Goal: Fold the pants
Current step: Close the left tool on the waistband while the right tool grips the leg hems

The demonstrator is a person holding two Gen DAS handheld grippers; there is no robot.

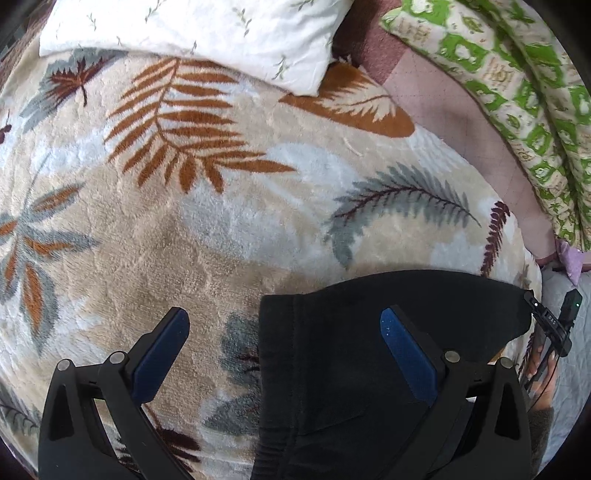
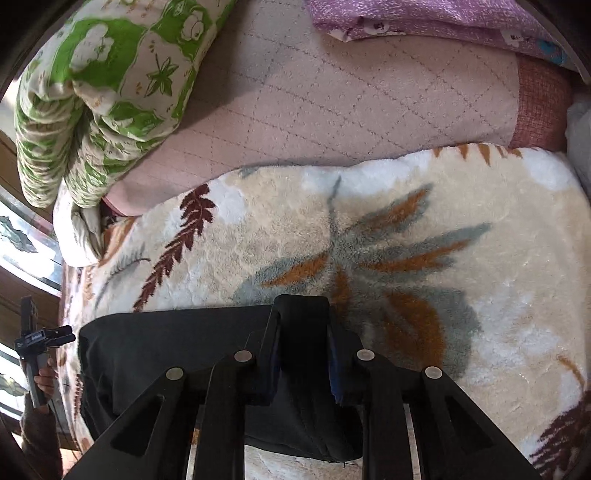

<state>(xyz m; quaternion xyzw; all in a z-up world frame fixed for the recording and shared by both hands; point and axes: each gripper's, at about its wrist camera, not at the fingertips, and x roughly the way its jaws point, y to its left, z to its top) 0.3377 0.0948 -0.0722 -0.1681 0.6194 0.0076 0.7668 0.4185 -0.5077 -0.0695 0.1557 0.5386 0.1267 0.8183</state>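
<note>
The black pants [image 1: 343,354] lie on a cream fleece blanket with leaf prints [image 1: 207,229]. In the left wrist view my left gripper [image 1: 284,325] is open, its blue pads [image 1: 406,354] spread wide just above the pants' left edge. In the right wrist view my right gripper [image 2: 302,314] is shut on a bunched fold of the black pants [image 2: 166,347], which stretch away to the left over the blanket [image 2: 461,229]. The right gripper also shows at the far right of the left wrist view [image 1: 554,325].
A white pillow with sprig print [image 1: 199,33] lies at the head of the blanket. A green and white quilt [image 1: 517,92] is bunched along a pink quilted sheet [image 2: 351,99]. A purple cloth [image 2: 424,18] lies beyond.
</note>
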